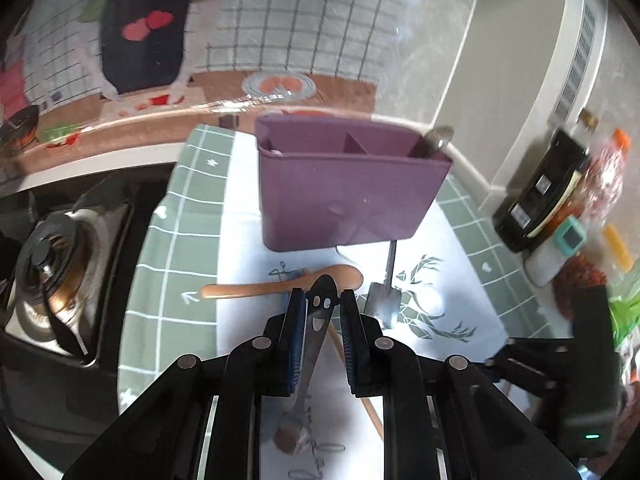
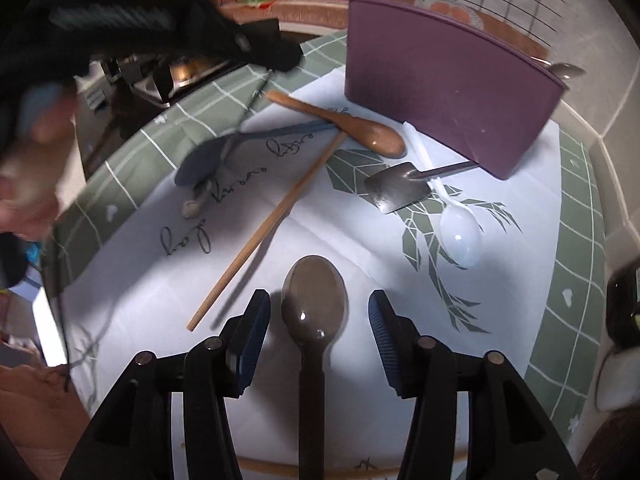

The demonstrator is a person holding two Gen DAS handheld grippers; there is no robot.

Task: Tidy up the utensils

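My left gripper (image 1: 322, 308) is shut on the head of a metal utensil with face-shaped cut-outs (image 1: 320, 304); its handle trails back toward the cloth. My right gripper (image 2: 320, 304) is open, and a brown plastic spoon (image 2: 314, 304) lies on the cloth between the fingers, untouched by the pads. The purple divided holder (image 1: 344, 196) (image 2: 448, 92) stands at the back with one spoon handle (image 1: 434, 140) in its right compartment. In front of it lie a wooden spoon (image 2: 360, 130), a chopstick (image 2: 272, 220), a blue spoon (image 2: 200, 164), a small metal shovel-spoon (image 2: 396, 190) and a white plastic spoon (image 2: 460, 236).
A gas burner (image 1: 48, 264) sits beyond the cloth's left edge. Bottles, a black box and packets (image 1: 540, 188) crowd the right side by the wall. A person's hand (image 2: 32, 140) with the blurred left gripper (image 2: 248, 40) shows at the right wrist view's upper left.
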